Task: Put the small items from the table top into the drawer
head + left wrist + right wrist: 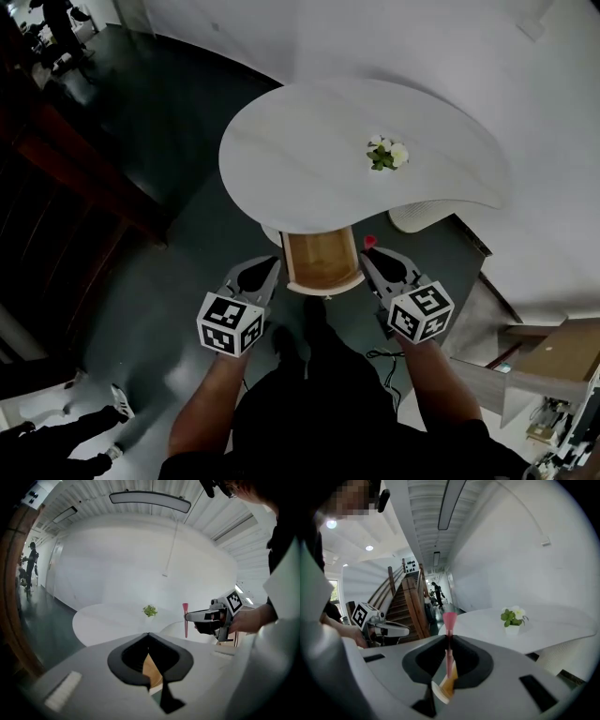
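A pink stick-like item (449,641) with a wider top stands upright between the tips of my right gripper (449,637), which is shut on it. In the head view this gripper (367,254) hovers at the right side of the open wooden drawer (322,259), the item's red top (369,242) showing above it. My left gripper (273,264) hangs at the drawer's left side, shut with nothing in it. Its own view shows the closed tips (148,634), and beyond them the right gripper (206,616) with the pink item (185,619). The drawer looks empty.
A small potted plant (385,156) stands on the white curved table (300,150). The table's ribbed white base (417,217) is right of the drawer. A wooden staircase (56,178) lies left, cardboard boxes (553,352) right, another person's feet (103,427) at bottom left.
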`<act>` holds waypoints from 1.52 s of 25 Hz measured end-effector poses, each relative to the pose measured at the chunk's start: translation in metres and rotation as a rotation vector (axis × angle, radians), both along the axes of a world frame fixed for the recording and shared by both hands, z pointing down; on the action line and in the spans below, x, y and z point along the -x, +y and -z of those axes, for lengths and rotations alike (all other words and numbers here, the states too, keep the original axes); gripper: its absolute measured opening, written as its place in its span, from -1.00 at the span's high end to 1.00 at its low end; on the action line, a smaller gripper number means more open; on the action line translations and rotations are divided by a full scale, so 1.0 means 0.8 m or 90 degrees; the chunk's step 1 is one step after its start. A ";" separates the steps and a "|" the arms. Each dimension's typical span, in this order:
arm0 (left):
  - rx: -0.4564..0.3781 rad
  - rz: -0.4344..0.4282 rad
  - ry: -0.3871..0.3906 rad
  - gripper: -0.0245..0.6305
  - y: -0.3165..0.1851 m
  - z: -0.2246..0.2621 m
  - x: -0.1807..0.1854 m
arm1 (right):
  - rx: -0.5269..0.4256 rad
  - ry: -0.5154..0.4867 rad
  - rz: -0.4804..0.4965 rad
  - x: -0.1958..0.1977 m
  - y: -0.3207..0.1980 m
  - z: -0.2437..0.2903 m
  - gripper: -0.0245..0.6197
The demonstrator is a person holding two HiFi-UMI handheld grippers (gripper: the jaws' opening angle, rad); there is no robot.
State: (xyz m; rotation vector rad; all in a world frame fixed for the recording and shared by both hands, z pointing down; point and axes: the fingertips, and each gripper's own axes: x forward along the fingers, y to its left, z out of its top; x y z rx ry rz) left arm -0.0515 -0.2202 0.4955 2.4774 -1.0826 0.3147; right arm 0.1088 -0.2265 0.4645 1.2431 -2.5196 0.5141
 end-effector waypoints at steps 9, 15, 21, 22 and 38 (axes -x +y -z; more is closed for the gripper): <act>0.023 -0.004 -0.012 0.89 -0.043 -0.036 -0.013 | 0.031 0.053 0.079 0.028 -0.036 -0.067 0.76; 0.050 -0.005 -0.016 0.89 -0.055 -0.081 -0.020 | 0.035 0.114 0.156 0.039 -0.055 -0.116 0.76; 0.081 0.006 -0.019 0.89 -0.057 -0.125 -0.015 | 0.055 0.197 0.234 0.051 -0.059 -0.175 0.76; 0.086 0.009 -0.017 0.89 -0.057 -0.130 -0.015 | 0.062 0.212 0.245 0.052 -0.057 -0.186 0.76; 0.109 0.055 -0.007 0.89 -0.054 -0.164 0.003 | 0.176 0.390 0.408 0.070 -0.048 -0.338 0.76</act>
